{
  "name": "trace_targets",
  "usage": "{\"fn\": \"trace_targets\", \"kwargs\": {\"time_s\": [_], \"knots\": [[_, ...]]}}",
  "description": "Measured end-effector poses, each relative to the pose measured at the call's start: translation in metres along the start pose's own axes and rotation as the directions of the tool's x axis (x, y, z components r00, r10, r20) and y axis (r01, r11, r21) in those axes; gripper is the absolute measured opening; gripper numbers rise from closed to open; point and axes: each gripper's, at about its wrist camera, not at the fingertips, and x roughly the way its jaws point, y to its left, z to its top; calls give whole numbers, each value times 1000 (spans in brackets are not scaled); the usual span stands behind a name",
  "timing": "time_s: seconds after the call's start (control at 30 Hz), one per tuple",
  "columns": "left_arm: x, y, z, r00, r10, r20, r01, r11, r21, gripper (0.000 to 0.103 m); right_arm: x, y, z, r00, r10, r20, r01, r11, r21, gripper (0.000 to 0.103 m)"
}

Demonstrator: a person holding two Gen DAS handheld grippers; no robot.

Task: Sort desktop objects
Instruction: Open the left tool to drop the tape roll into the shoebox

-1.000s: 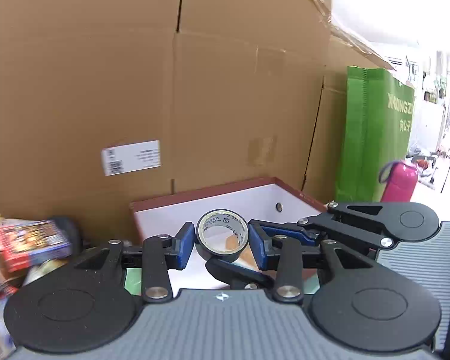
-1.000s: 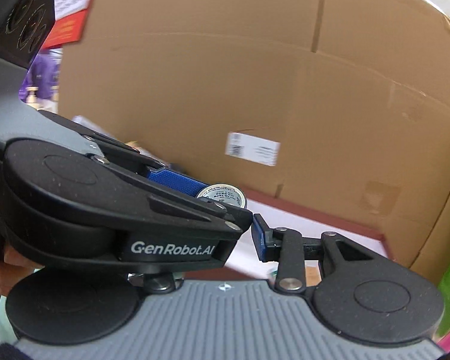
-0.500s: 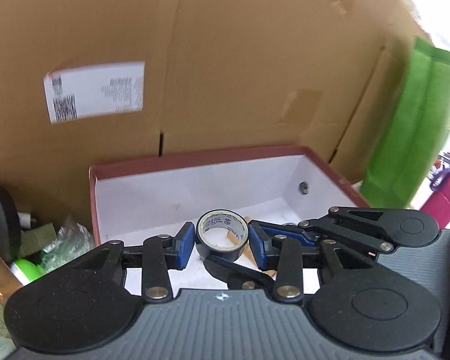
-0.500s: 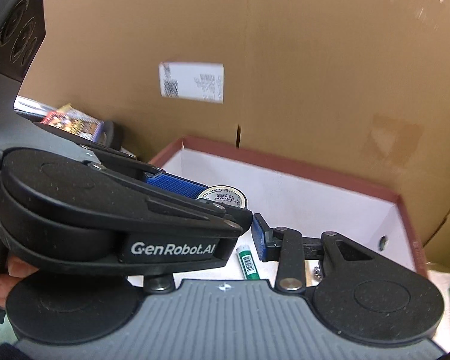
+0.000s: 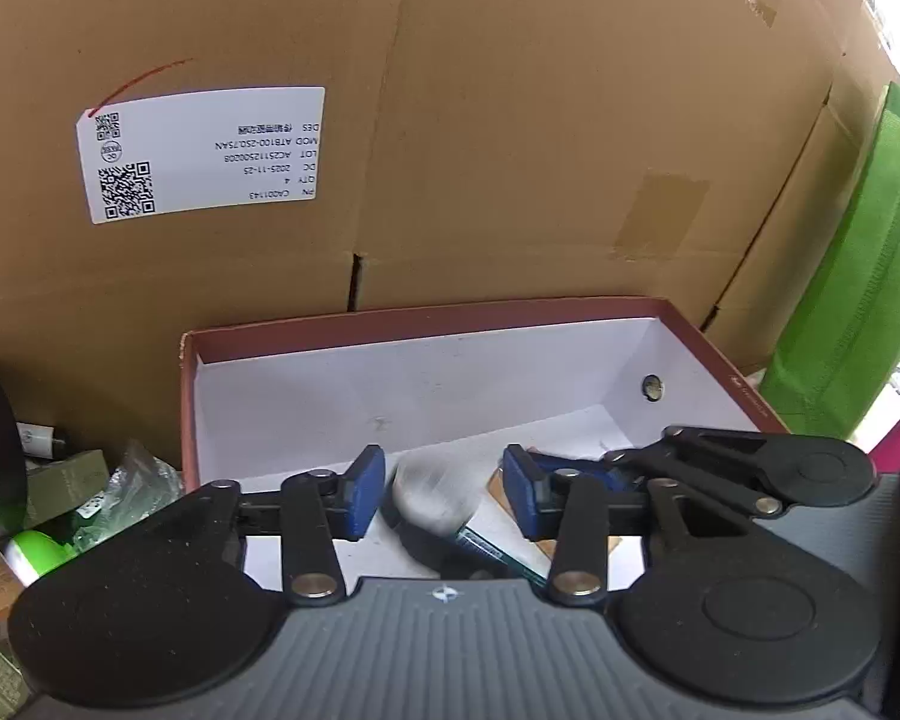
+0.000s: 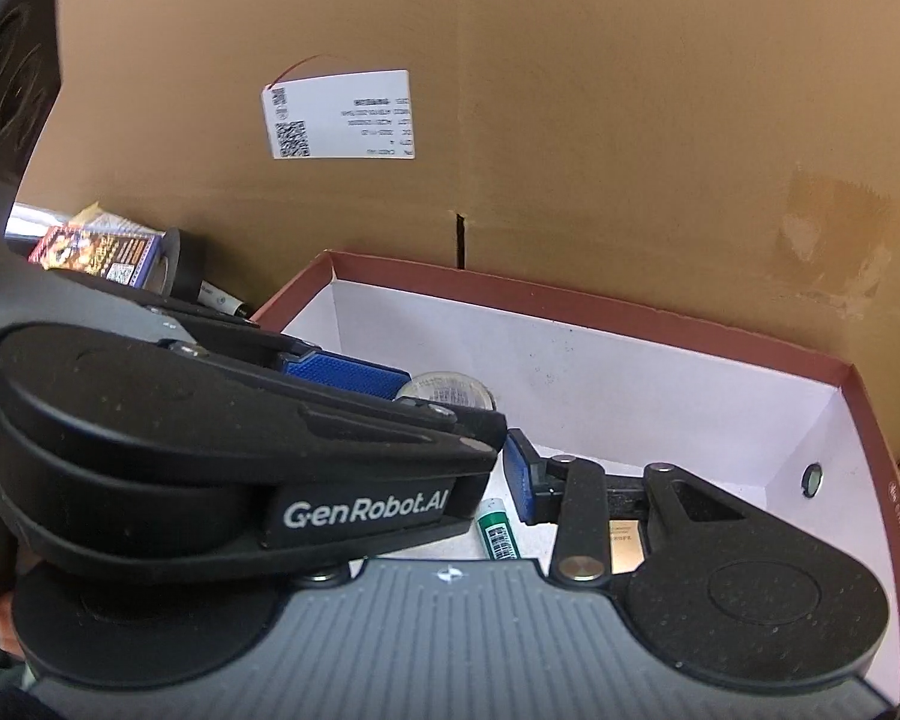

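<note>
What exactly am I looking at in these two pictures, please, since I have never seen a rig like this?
No robot here: a person holds a two-fingered claw in each hand, and each claw carries a camera looking along its fingers. One picture comes from the left claw, the other from the right claw, whose view the left one partly blocks. Both hang over a red-rimmed box in front of a cardboard carton. The left claw is open, with a blurred tape roll between its fingers, touching neither. A green barcoded cylinder lies in the box.
</note>
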Motion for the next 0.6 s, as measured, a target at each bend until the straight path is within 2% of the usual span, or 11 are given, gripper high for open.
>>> {"fn": "trace_targets", "kwargs": {"time_s": [0.03,0.1,0.27,0.37,0.47,0.6], "knots": [[-1,2,1,1000,-16,1,16,1000,-5,53,-2,-1,0,1000,-9,4,9,1000,2,59],[-4,3,0,999,-38,8,38,999,-10,59,-6,-1,-1,999,-27,23,27,1000,-10,70],[-11,-3,-2,999,-40,28,40,999,-3,70,-16,-3,-4,996,-81,44,82,997,-12,80],[-15,-6,-4,999,16,50,-16,1000,0,91,-23,-4,-6,994,-86,62,86,996,-2,88],[-24,-5,-7,997,-4,82,5,1000,-8,95,-31,0,-6,994,-83,77,83,997,-1,88],[-37,-8,-10,994,25,102,-24,1000,-14,103,-42,8,-9,990,-102,95,104,994,-16,89]]}}
